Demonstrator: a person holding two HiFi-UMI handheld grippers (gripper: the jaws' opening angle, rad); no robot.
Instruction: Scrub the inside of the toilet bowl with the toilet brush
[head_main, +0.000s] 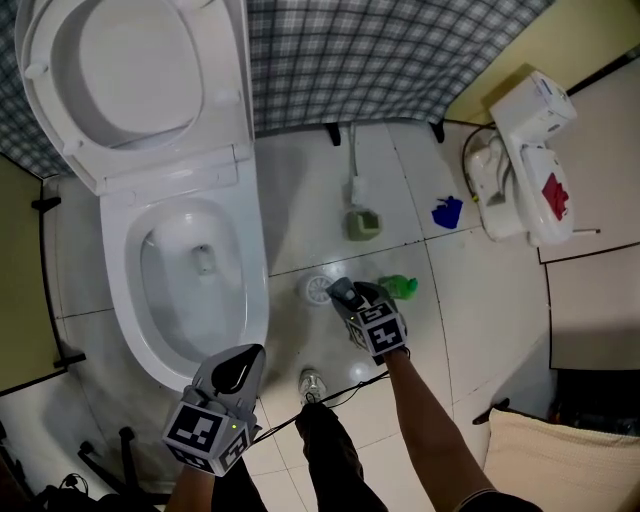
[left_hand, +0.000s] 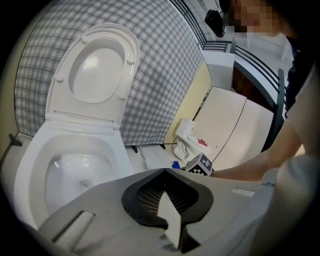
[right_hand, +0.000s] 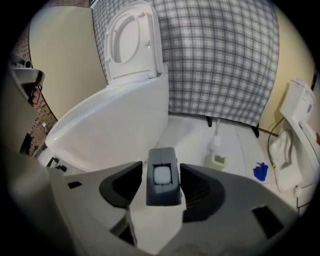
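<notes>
- The left gripper is hovering by the front rim of the toilet bowl, jaws pressing together, empty
- The right gripper is pointing at the floor, jaws standing wide apart, empty
- The toilet brush is standing in its holder beside the checked curtain

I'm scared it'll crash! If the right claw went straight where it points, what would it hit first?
Likely the bare floor between toilet bowl and brush holder, though depth is unclear; a grey block sits in the right claw.
</notes>
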